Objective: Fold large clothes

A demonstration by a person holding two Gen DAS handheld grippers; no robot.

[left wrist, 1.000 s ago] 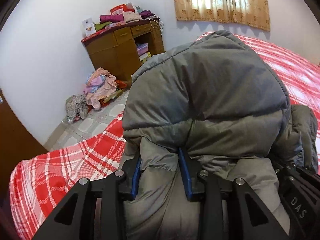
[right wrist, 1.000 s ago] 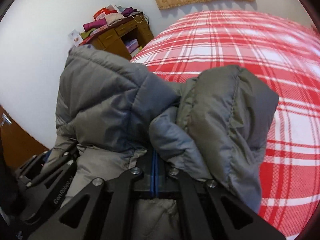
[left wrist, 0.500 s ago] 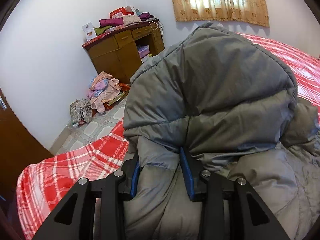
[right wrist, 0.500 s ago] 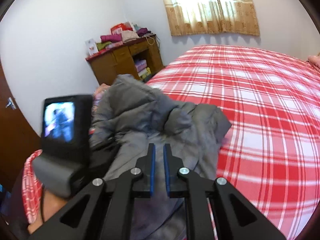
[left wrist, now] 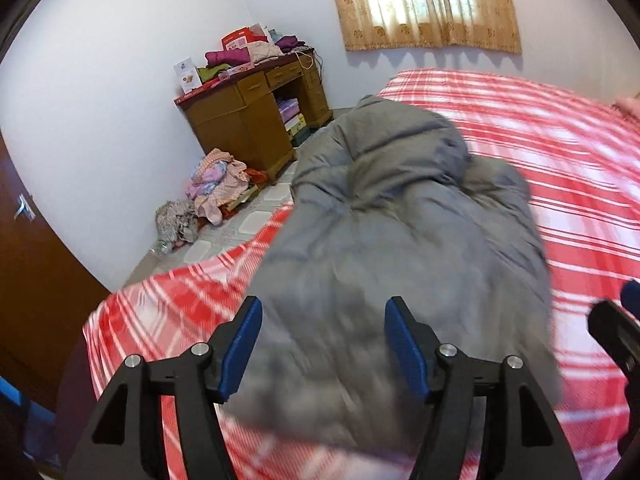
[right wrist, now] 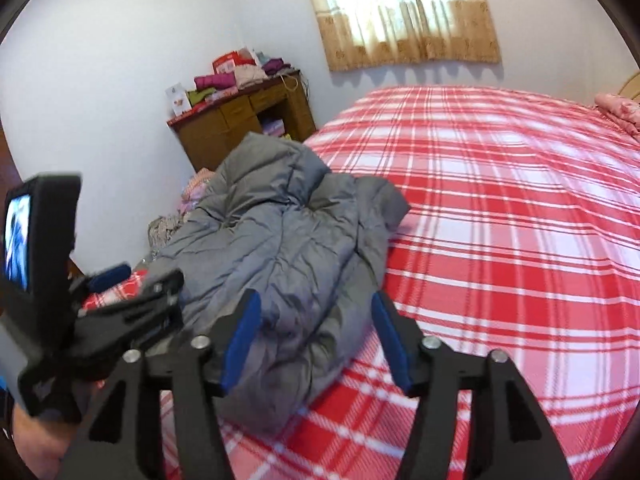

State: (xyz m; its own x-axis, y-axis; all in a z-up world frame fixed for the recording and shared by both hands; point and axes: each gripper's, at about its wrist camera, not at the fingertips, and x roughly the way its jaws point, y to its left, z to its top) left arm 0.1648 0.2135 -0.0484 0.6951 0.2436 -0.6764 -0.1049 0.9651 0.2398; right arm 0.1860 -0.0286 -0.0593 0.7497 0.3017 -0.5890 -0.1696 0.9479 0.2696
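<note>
Lying in a rumpled heap near the left edge of the bed, a grey quilted puffer jacket (left wrist: pixel 400 240) is seen on the red-and-white plaid bedspread (left wrist: pixel 560 168), its bulk bunched toward the near left corner and one puffed fold raised at its far end. The left gripper (left wrist: pixel 323 350), black with blue pads, is held just above the near part of the jacket; its jaws are opening, and although grey fabric is framed between the blue pads (left wrist: pixel 242 350), no pad is pressed on it and nothing is gripped. The near part of the jacket is blurred in the left wrist view, so its folds there cannot be made out. From the right wrist view the right gripper (right wrist: pixel 316 340) is likewise shown with jaws opening and wide apart, the jacket's near right edge seen between the fingers but untouched by them. The left gripper's body, with a small lit screen (right wrist: pixel 18 236) on its rear, is seen at the left side of that view, carried by a person's hand (right wrist: pixel 36 436). Most of the bedspread to the right of the jacket is left bare, and a pink folded item (right wrist: pixel 618 110) is seen at the bed's far right corner. Beyond the bed's left edge, a brown wooden desk (left wrist: pixel 248 124) piled with folded clothes and boxes is placed against the white wall, with a heap of pink and patterned clothes (left wrist: pixel 216 184) on the tiled floor beside it. A beige patterned curtain (left wrist: pixel 428 4) is hung over the window on the far wall.
</note>
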